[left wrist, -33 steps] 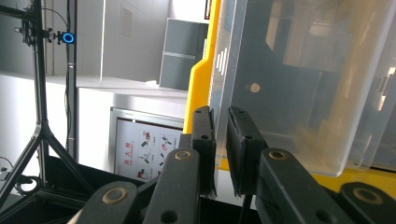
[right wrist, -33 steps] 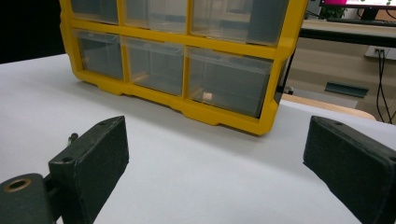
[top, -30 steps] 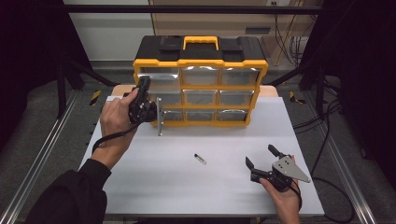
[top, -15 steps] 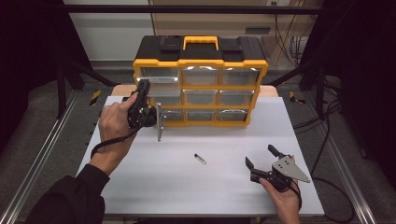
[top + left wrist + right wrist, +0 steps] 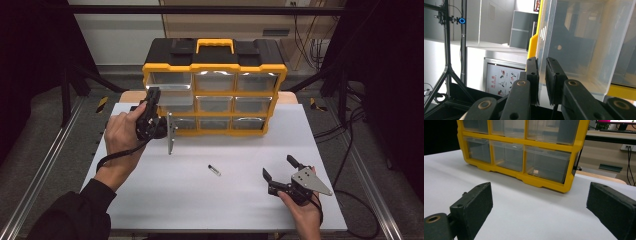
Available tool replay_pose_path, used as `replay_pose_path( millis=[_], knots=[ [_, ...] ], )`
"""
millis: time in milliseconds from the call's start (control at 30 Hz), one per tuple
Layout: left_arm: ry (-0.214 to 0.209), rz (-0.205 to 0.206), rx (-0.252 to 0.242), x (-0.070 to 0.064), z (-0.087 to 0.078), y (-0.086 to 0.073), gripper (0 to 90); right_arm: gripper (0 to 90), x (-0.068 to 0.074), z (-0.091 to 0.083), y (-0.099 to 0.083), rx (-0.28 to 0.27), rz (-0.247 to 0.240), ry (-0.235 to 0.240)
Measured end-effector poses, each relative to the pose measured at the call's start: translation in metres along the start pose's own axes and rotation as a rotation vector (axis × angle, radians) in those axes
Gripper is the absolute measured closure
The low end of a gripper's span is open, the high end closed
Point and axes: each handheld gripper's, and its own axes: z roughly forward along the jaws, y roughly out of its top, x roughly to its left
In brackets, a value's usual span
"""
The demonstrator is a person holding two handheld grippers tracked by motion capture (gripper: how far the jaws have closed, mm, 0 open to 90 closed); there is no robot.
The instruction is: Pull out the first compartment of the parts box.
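Note:
A yellow-framed organizer with a black lid and clear drawers stands at the back of the white table. My left gripper is at its left column, jaws pressed nearly together on the front lip of the middle-left drawer, which sticks out a little. In the left gripper view the clear drawer rises just beyond my left gripper. My right gripper rests open near the table's front right, nothing between its pads. The organizer faces it.
A small dark cylindrical piece lies loose mid-table between the two hands. Black frame posts and rails flank the table on both sides. Cables hang at the right rear.
My left hand has drawn slightly back toward the person with the gripper at the middle-left drawer, and the drawer stands out a bit more. The right gripper has stayed put.

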Motion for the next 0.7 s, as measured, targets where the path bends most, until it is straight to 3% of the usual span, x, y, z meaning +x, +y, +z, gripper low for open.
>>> replay_pose_path(
  millis=[700],
  knots=[
    [0.004, 0.001, -0.006, -0.0002, -0.0074, -0.0011, 80.5, 6.7, 0.0004, -0.0002, 0.0002, -0.002, 0.001, -0.002]
  ],
)
